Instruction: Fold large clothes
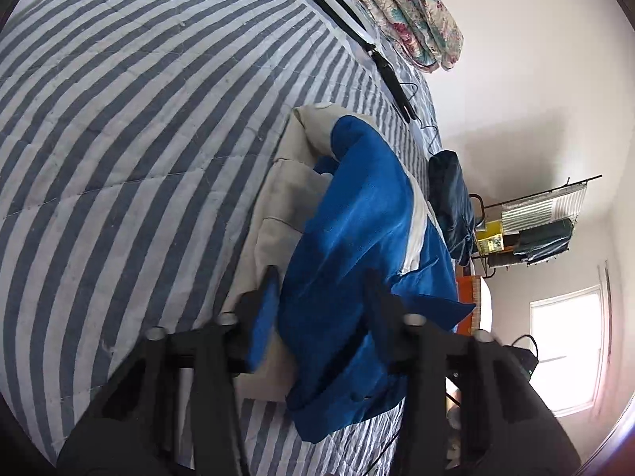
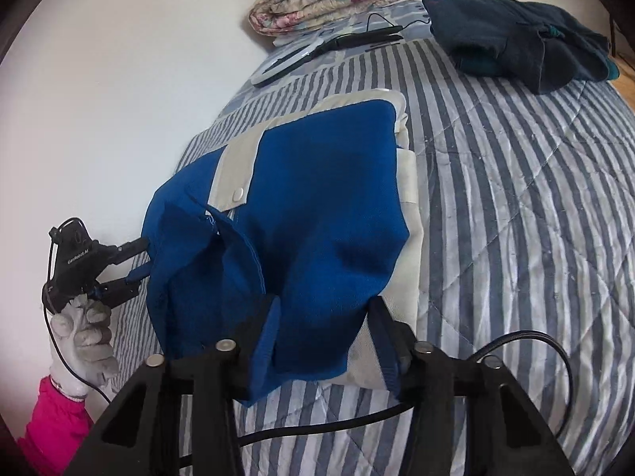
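A bed (image 1: pixel 119 119) under a blue-and-white striped quilt stands against pale walls (image 1: pixel 535 59). A bright window (image 1: pixel 567 349) lets in daylight, with a wire rack (image 1: pixel 535 222) near it and wooden floor (image 2: pixel 627 79) beside the bed.

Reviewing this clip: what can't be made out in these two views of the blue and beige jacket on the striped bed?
- Left wrist view: whether the left tongs pinch the blue and beige jacket; draped cloth hides the pads.
- Right wrist view: the right tongs likewise; cloth covers the gap.
- Right wrist view: the left tongs' tips, behind the jacket's edge.
- Left wrist view: items on the wire rack, too small.
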